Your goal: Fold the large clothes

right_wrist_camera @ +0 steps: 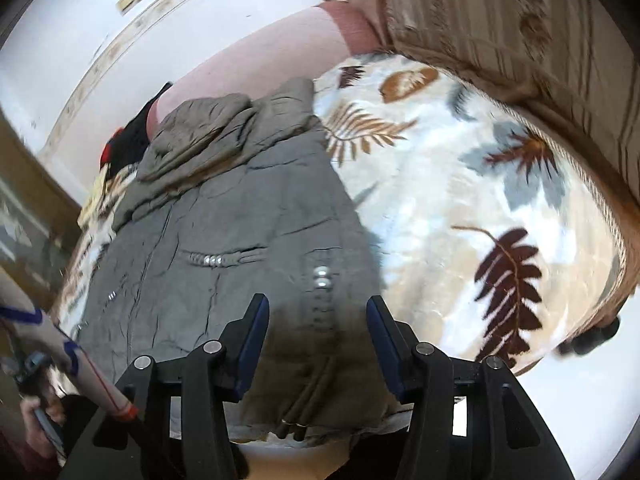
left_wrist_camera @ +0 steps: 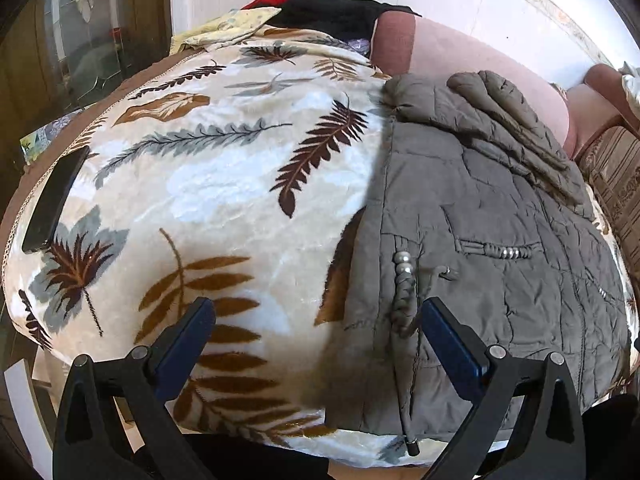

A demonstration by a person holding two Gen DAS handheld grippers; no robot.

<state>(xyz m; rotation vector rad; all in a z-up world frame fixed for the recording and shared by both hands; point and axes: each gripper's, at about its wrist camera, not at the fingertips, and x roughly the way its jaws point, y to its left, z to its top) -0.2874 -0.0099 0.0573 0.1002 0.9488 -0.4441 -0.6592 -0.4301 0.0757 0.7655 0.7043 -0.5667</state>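
At the bottom of my left view, my left gripper (left_wrist_camera: 318, 314) has its two blue fingers (left_wrist_camera: 188, 340) spread wide, and nothing is between them. It hangs over the near edge of the bed. Its right finger is over the left edge of the gray coat (left_wrist_camera: 500, 248), and the left one is over the leaf blanket (left_wrist_camera: 208, 184).

At the bottom of my right view, my right gripper (right_wrist_camera: 318, 314) is let go too, with its jaws apart. The coat's near hem lies under the gap, but the pads do not press on it. I cannot tell if they touch the cloth.

The gray coat (right_wrist_camera: 224, 216) is puffy and lies flat on the blanket. In the left view it fills the right half of the frame. In the right view it fills the left and middle. Its cord with silver beads (left_wrist_camera: 402, 268) runs down toward the near edge. A sleeve (left_wrist_camera: 516, 120) is folded across the top of the coat, farther away.

A black phone (left_wrist_camera: 54, 200) lies on the blanket at the left side of the left view.

Farther back, a pink cushion (left_wrist_camera: 480, 60) stands behind the coat. A black and red cloth (left_wrist_camera: 332, 12) sits at the top of the left view. A striped brown pillow (right_wrist_camera: 520, 32) is in the upper right of the right view.
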